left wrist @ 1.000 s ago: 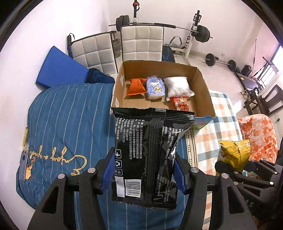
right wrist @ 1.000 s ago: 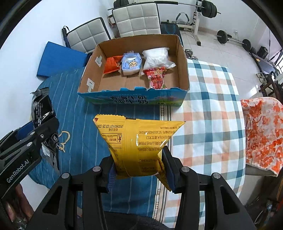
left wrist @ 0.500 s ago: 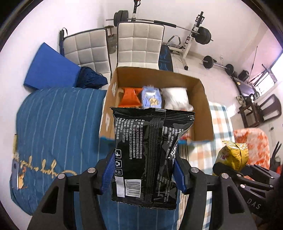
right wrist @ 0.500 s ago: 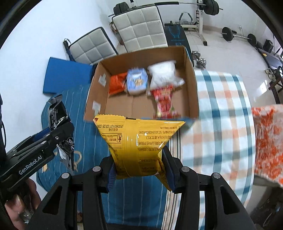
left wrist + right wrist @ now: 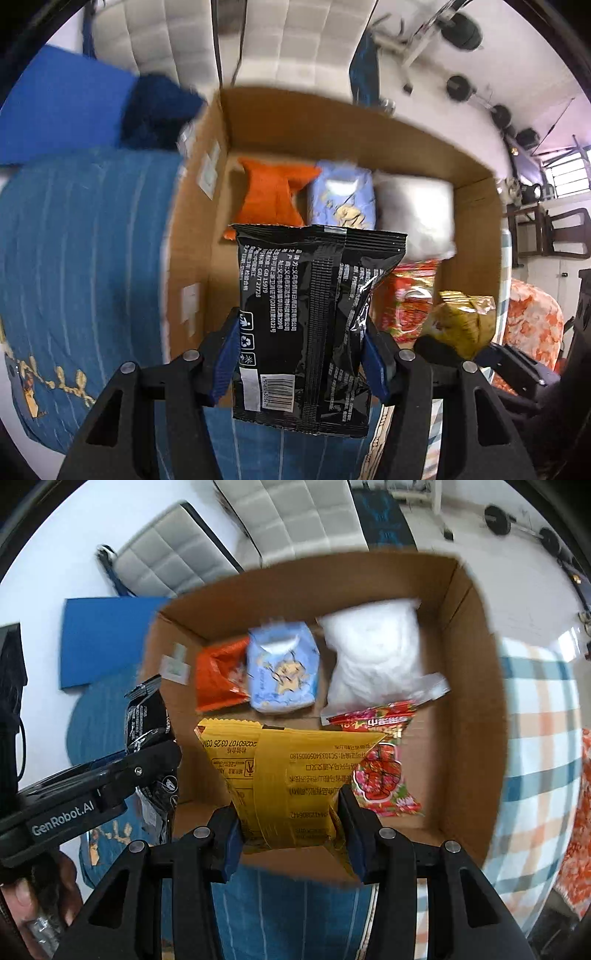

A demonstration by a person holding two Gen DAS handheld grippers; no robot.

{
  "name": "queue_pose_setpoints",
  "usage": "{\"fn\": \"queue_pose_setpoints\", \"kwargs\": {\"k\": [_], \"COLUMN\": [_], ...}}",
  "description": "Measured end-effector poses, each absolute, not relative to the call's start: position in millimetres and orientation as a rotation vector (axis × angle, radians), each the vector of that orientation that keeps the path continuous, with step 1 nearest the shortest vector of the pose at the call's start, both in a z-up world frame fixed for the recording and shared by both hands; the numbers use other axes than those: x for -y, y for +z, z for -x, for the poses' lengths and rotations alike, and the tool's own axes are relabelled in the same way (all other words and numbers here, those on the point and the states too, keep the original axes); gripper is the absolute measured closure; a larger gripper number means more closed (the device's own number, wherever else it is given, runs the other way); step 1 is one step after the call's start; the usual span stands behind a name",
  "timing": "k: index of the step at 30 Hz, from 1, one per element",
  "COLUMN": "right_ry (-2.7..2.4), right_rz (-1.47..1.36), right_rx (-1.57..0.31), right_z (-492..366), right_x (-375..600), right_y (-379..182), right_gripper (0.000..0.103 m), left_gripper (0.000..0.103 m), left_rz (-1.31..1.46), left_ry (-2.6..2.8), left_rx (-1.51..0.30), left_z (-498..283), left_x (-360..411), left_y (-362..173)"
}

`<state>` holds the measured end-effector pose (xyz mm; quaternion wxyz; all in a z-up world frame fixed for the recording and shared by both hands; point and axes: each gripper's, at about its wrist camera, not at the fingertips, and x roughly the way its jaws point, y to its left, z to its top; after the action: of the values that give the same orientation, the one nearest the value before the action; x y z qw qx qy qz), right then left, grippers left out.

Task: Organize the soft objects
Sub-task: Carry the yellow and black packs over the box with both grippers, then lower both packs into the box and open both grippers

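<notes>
Black pouch [image 5: 314,325] clamped in left hand-held gripper [image 5: 300,363], hides box [image 5: 476,229] floor; right hand-held gripper [image 5: 293,829] pinches yellow pouch [image 5: 288,775] (bkgd blurred).

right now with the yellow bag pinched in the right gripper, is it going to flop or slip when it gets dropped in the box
The yellow bag probably flops little: it stands puffed above the right gripper. Its glossy, crinkled film looks slippery, though the pads dent it, so the hold seems firm. It likely weighs little and should land softly in the box.

Two white quilted chairs [image 5: 258,531] stand behind a blue mat [image 5: 103,638]. Barbell weights [image 5: 496,515] lie on the floor. Plaid cloth [image 5: 539,738] adjoins a striped blue blanket [image 5: 81,236].
</notes>
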<state>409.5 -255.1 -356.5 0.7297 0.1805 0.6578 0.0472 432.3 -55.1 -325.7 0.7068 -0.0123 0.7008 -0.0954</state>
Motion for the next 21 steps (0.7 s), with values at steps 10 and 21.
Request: {"fn": "queue_pose_setpoints", "kwargs": {"k": [10, 21], "right_ry": [0.144, 0.174], "right_rz": [-0.427, -0.448], "right_rx": [-1.606, -1.689], "right_z": [-445.4, -453.4], "right_x": [234.6, 222.0], "right_y": [-434.8, -478.9], "right_gripper": [0.054, 0.052], "left_gripper": [0.047, 0.046], "left_rz": [-0.031, -0.09], "left_ry": [-0.196, -0.194], "left_rx": [-1.774, -1.849], "left_z": [-458.1, -455.8], "left_x": [69.5, 84.7], "left_y": [-414.6, -448.5]}}
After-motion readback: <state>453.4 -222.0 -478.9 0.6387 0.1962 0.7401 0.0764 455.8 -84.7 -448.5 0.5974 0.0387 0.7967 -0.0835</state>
